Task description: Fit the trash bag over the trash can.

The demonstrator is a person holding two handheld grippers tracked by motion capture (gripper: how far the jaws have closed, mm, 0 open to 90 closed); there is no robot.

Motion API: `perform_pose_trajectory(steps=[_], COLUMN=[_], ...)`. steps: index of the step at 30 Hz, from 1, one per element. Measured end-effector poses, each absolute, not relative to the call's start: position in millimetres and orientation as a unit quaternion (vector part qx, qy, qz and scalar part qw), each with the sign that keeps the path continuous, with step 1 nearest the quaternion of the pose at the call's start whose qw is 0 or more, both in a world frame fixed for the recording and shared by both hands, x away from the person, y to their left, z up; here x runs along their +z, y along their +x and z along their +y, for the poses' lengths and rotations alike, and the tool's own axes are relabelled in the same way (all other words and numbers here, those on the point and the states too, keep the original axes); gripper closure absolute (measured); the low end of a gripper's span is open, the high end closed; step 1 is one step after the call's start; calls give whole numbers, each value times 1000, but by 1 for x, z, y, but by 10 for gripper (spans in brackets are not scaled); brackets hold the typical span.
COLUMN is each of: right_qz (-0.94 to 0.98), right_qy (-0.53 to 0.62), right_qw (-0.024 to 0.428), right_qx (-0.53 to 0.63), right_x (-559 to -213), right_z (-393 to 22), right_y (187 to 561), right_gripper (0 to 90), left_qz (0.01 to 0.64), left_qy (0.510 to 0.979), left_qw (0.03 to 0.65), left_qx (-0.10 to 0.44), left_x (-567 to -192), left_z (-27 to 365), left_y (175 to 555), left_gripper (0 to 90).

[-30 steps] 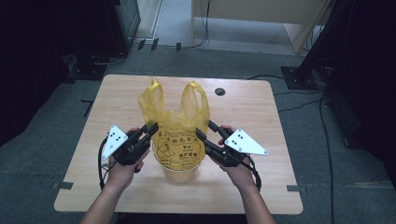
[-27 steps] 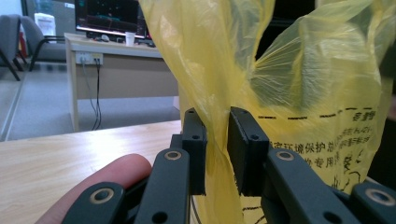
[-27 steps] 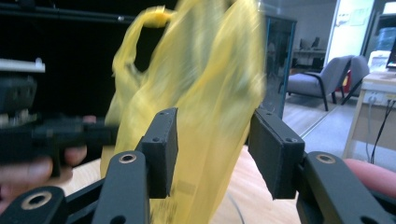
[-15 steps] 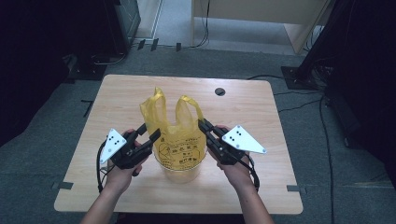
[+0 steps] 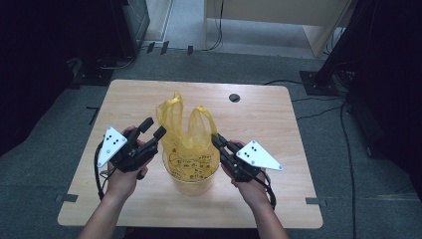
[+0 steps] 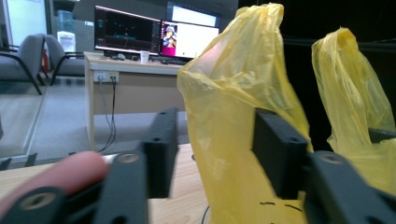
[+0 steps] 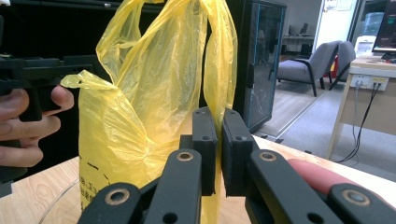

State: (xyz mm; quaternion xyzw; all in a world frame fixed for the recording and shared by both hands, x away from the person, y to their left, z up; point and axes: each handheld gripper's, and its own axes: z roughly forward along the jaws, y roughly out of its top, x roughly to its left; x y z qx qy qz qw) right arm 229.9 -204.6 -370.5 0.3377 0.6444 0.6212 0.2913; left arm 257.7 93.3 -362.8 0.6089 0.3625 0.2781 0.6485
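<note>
Right gripper is clamped on the bag's near-side rim, jaws nearly touching with thin plastic between. Left gripper is now spread wide, bag film between its jaws but not pinched (it looked narrower a moment ago). Yellow bag sits mid-table over a clear tub, closer to the person than before. Likely regripping the left rim.
</note>
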Motion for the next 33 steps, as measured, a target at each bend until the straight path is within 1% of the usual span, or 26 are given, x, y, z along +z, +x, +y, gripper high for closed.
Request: perform_pose_trajectory(steps=[1, 2, 4, 5, 6, 7, 8, 9, 10, 11, 12, 13, 14, 15, 16, 17, 18, 19, 20, 22, 25, 30, 31, 33], right_qz=[644, 644, 643, 643, 642, 642, 642, 642, 642, 642, 640, 640, 636, 636, 630, 630, 627, 623, 620, 619, 618, 621, 621, 625], right_qy=[338, 337, 337, 337, 338, 338, 333, 333, 330, 330, 327, 327, 328, 328, 329, 329, 331, 332, 333, 332, 330, 348, 348, 347], right_qw=[291, 292, 293, 293, 291, 291, 289, 289, 285, 285, 281, 281, 282, 282, 282, 282, 286, 291, 296, 296, 299, 311, 311, 309], right_qx=[621, 622, 622, 622, 624, 624, 628, 628, 631, 631, 636, 636, 640, 640, 644, 644, 645, 645, 646, 648, 648, 629, 629, 627], right_x=[-370, -370, -370, -370, -369, -369, -368, -368, -366, -366, -364, -364, -361, -361, -356, -356, -354, -352, -347, -344, -337, -327, -327, -325], right_z=[-205, -205, -208, -208, -209, -209, -210, -210, -210, -210, -210, -210, -211, -211, -213, -213, -214, -214, -215, -215, -214, -207, -207, -204], right_y=[230, 230, 229, 229, 228, 228, 228, 228, 227, 227, 227, 227, 226, 226, 225, 225, 225, 224, 223, 224, 225, 231, 231, 232], right_gripper=[861, 861, 858, 858, 835, 835, 805, 805, 757, 757, 690, 690, 641, 641, 593, 593, 545, 512, 485, 477, 480, 716, 716, 788], left_qz=[362, 360, 358, 356, 355, 353, 350, 347, 348, 348, 346, 346, 346, 346, 348, 348, 348, 349, 351, 351, 353, 356, 356, 356], left_qy=[609, 611, 612, 614, 615, 617, 618, 619, 617, 617, 612, 612, 611, 611, 609, 609, 606, 603, 598, 597, 594, 594, 594, 598], left_qw=[648, 648, 647, 647, 647, 647, 648, 647, 650, 650, 657, 657, 660, 660, 661, 661, 663, 666, 668, 669, 670, 666, 666, 660], left_qx=[278, 279, 279, 277, 277, 276, 276, 277, 276, 276, 271, 271, 268, 268, 267, 267, 267, 266, 269, 269, 270, 276, 276, 283], left_x=[-363, -363, -365, -366, -366, -367, -367, -367, -366, -366, -364, -364, -362, -362, -360, -360, -358, -357, -354, -352, -348, -338, -338, -330], left_z=[93, 93, 93, 93, 93, 93, 93, 93, 93, 93, 95, 95, 98, 98, 100, 100, 102, 103, 105, 105, 104, 96, 96, 91], left_y=[258, 257, 255, 255, 254, 254, 253, 252, 252, 252, 251, 251, 251, 251, 251, 251, 251, 251, 250, 250, 251, 254, 254, 258], left_gripper=[593, 593, 672, 672, 704, 704, 720, 720, 716, 694, 651, 606, 554, 517, 482, 454, 454, 431, 383, 365, 320, 275, 273, 257])
